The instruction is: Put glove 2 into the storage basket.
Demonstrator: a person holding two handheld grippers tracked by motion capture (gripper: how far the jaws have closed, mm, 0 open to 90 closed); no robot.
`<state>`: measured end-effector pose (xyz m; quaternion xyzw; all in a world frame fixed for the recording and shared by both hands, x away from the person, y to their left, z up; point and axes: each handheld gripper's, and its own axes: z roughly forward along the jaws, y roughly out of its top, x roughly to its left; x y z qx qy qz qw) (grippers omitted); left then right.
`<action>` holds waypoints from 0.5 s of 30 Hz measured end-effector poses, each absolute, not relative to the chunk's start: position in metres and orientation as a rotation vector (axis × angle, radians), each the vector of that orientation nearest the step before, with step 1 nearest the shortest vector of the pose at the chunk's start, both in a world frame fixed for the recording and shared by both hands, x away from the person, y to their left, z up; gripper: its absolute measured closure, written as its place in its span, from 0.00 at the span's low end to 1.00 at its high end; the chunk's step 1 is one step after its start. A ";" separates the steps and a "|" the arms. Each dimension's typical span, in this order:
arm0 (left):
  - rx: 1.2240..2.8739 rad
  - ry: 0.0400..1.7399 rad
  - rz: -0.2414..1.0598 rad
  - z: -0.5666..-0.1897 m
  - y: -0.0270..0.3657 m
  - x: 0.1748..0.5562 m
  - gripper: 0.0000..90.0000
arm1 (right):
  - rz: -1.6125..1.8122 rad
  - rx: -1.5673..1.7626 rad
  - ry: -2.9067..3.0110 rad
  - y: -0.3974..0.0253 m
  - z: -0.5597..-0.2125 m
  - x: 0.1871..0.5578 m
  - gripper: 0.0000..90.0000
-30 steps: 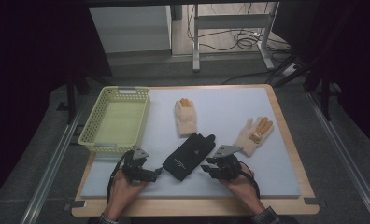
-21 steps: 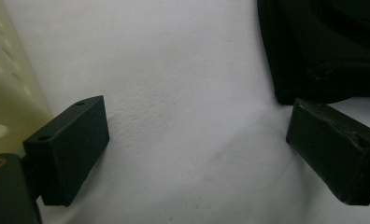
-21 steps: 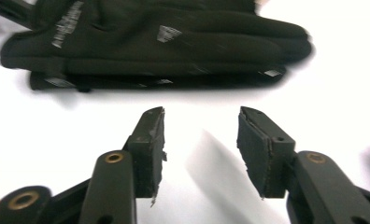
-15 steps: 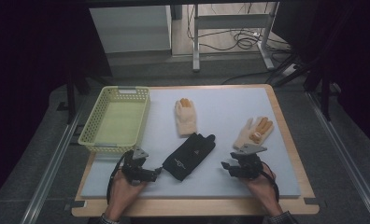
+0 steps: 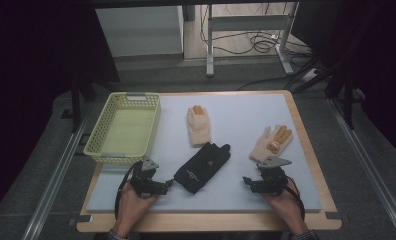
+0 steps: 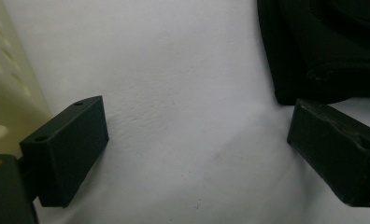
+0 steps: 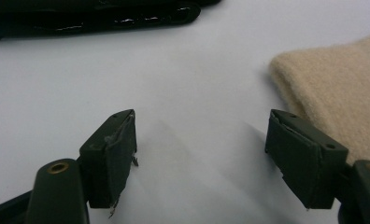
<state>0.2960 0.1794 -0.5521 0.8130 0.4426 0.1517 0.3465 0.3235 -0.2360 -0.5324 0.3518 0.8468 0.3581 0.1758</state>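
A pale blue-white mat point(image 5: 246, 115) covers most of a wooden table point(image 5: 306, 140), leaving a strip of bare wood along the near edge and both sides. Around the table the floor is dark grey, with metal rails running along left and right; beyond the far edge stand a white cabinet point(image 5: 138, 27) and a metal frame with cables on the floor beneath it.

At the left far part of the mat sits a yellow-green basket point(image 5: 97, 145), nothing inside it. A cream glove point(image 5: 198, 126) with orange fingertips lies near the middle, fingers pointing away. A black glove point(image 5: 202, 167) lies slantwise in front of it, closer to the person. A second cream glove point(image 5: 270, 142) lies at the right, fingers spread toward the far right corner.

The left gripper point(image 5: 167, 186) rests on the mat near the front edge, between the basket's near wall and the black glove; its jaws are spread apart with nothing between them, one tip just beside the glove's edge point(image 6: 314, 56). The right gripper point(image 5: 247, 182) sits low on the mat just in front of the right cream glove point(image 7: 337, 93), jaws likewise spread and empty, the cuff just beside one jaw.

Bare mat lies between the two grippers along the front, and across the far right.
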 end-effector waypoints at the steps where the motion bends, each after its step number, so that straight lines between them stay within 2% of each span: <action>1: 2.110 1.148 0.393 -0.552 0.179 0.296 0.06 | 1.017 1.001 2.396 -0.236 -0.533 0.323 0.26; 15: 2.135 1.089 0.346 -0.535 0.172 0.289 0.04 | 1.011 1.005 2.388 -0.236 -0.533 0.323 0.24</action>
